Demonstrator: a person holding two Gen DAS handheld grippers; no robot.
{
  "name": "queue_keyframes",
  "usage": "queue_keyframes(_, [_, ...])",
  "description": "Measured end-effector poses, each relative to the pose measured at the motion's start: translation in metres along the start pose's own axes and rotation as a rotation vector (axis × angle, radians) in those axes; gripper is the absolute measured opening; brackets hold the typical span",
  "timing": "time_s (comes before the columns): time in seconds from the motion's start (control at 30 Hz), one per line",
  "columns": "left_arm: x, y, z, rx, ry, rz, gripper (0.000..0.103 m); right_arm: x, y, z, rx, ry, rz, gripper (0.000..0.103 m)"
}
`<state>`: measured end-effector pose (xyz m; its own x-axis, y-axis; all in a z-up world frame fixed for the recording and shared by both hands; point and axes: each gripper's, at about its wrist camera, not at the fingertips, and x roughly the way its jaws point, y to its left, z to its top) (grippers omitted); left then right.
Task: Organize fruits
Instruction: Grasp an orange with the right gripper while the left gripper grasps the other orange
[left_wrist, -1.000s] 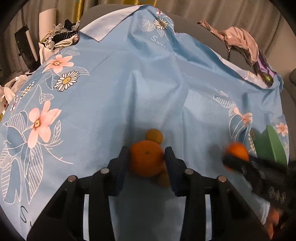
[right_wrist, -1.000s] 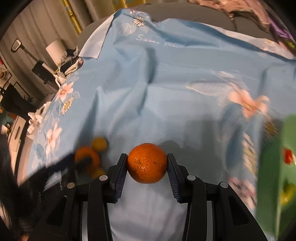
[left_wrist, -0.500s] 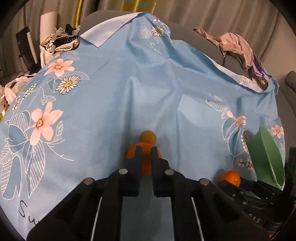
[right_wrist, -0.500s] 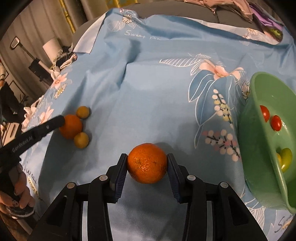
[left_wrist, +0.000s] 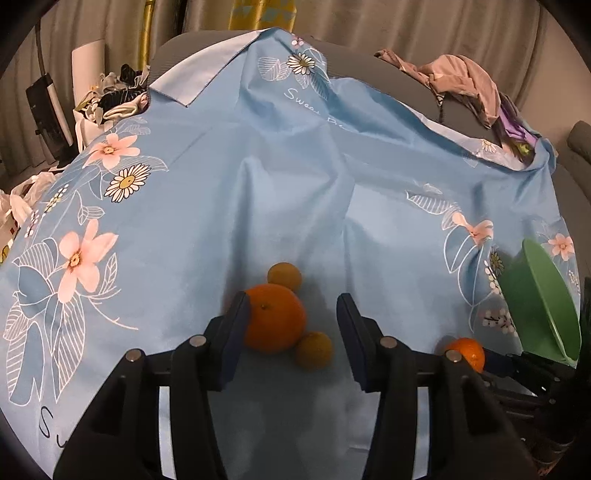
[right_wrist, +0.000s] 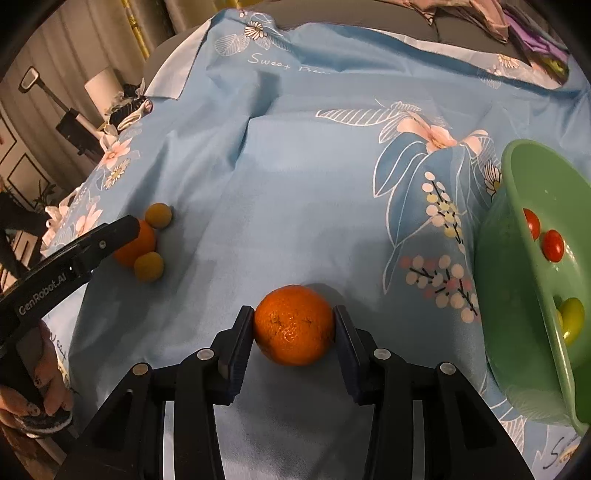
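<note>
My left gripper (left_wrist: 291, 325) is open around an orange (left_wrist: 275, 318) that lies on the blue floral cloth; the left finger touches it. Two small yellow fruits lie beside the orange, one behind (left_wrist: 284, 276) and one at its right front (left_wrist: 314, 349). My right gripper (right_wrist: 293, 332) is shut on a second orange (right_wrist: 293, 325), low over the cloth. That orange also shows in the left wrist view (left_wrist: 466, 352). A green bowl (right_wrist: 517, 236) at the right holds red tomatoes (right_wrist: 553, 245) and a yellow fruit (right_wrist: 571, 319).
The blue floral cloth (left_wrist: 295, 192) covers a rounded surface with folds across its middle. A heap of clothes (left_wrist: 465, 85) lies at the far right edge. A bundle of fabric (left_wrist: 114, 99) and a dark stand (left_wrist: 44, 118) are at the far left.
My left gripper was around the orange, then shut in front of it, and now stands open around it again. My right gripper carried its orange rightward to beside the green bowl.
</note>
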<state>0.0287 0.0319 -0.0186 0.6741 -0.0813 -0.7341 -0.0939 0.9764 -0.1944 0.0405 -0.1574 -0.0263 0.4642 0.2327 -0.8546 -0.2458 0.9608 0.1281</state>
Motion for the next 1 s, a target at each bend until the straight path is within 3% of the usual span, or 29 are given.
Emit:
queue_keyframes(0.1, [0.004, 0.008, 0.000, -0.026, 0.034, 0.021, 0.050, 0.000, -0.001, -0.001, -0.005, 0.000, 0.001, 0.043])
queue_keyframes(0.17, [0.009, 0.013, -0.002, -0.060, 0.081, -0.011, 0.050, -0.001, -0.001, -0.001, -0.006, 0.002, 0.001, 0.043])
queue_keyframes(0.33, [0.011, 0.003, -0.004, -0.009, 0.056, 0.028, 0.050, -0.002, 0.000, 0.000, -0.011, -0.009, -0.002, 0.043])
queue_keyframes(0.47, [0.015, 0.006, 0.000, -0.049, 0.048, 0.023, 0.048, -0.001, 0.001, -0.001, -0.015, -0.008, -0.005, 0.043])
queue_keyframes(0.7, [0.020, -0.012, -0.007, 0.074, 0.053, 0.127, 0.048, 0.001, 0.000, 0.001, -0.007, 0.002, -0.014, 0.043])
queue_keyframes(0.8, [0.019, -0.008, -0.008, 0.031, 0.088, 0.072, 0.048, 0.001, 0.001, 0.001, -0.015, 0.004, -0.020, 0.043])
queue_keyframes(0.87, [0.027, 0.001, -0.009, -0.052, 0.156, -0.034, 0.050, 0.001, 0.001, 0.001, -0.020, 0.005, -0.022, 0.043])
queue_keyframes(1.0, [0.029, -0.001, -0.009, -0.018, 0.126, 0.008, 0.049, 0.001, 0.001, 0.001, -0.024, 0.004, -0.024, 0.043])
